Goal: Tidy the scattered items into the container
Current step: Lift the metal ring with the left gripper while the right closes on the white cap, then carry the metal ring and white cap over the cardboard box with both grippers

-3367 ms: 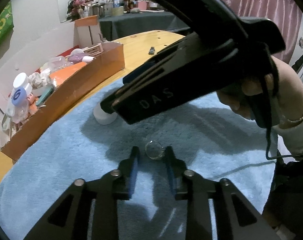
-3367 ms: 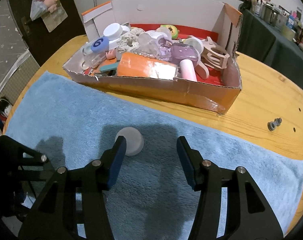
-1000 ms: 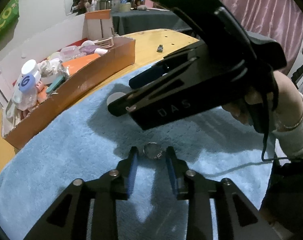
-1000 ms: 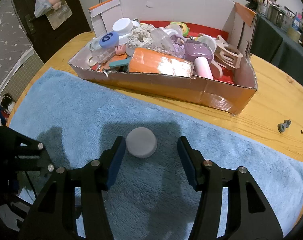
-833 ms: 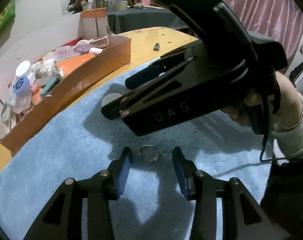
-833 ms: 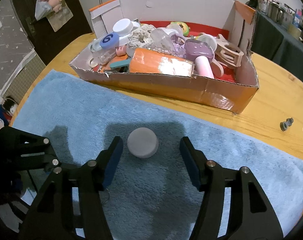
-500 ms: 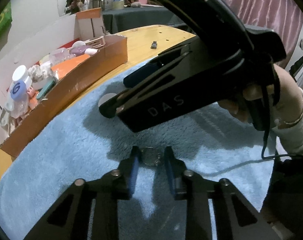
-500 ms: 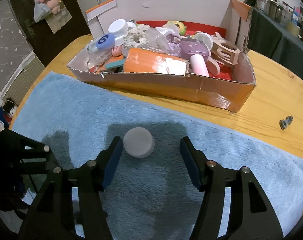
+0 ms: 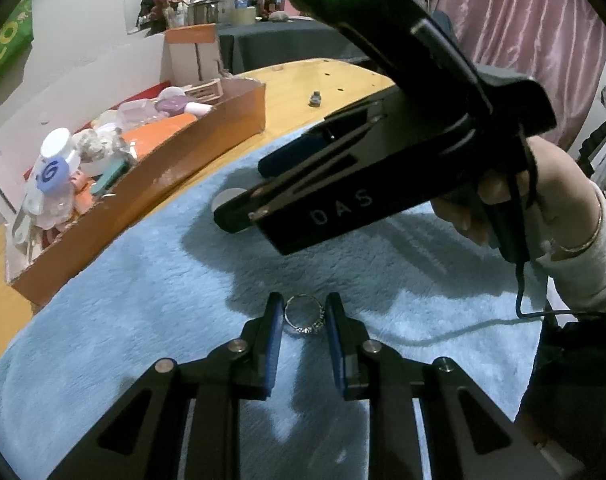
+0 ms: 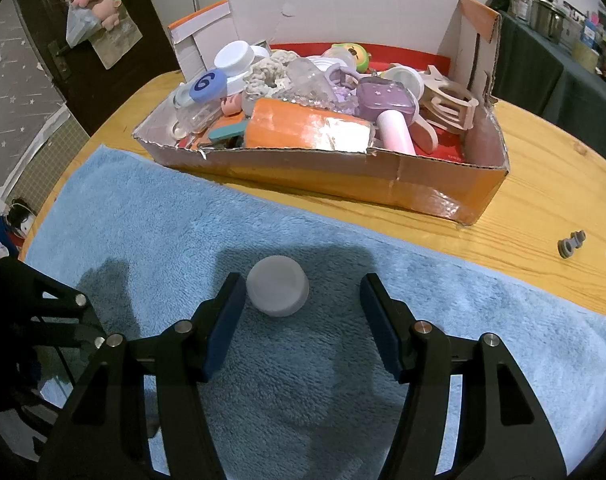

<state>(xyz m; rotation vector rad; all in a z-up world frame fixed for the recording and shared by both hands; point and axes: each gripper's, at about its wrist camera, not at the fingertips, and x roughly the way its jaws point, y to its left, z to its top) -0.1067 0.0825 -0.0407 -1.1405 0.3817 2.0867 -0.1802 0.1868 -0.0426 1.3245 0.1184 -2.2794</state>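
- While my left gripper (image 9: 302, 314) pinches the ring (image 9: 304, 315) on the blue towel (image 9: 143, 304), it could slip into the pile.
- My right gripper (image 10: 301, 292) gapes around the white cap (image 10: 277, 286); off-centre closing might flick it short of the far cardboard box (image 10: 343, 184).

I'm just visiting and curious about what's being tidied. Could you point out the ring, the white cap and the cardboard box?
ring (image 9: 303, 315): left wrist view, on its band, between the fingers.
white cap (image 10: 277, 291): right wrist view, on its flat top.
cardboard box (image 10: 383, 178): right wrist view, on its front wall.
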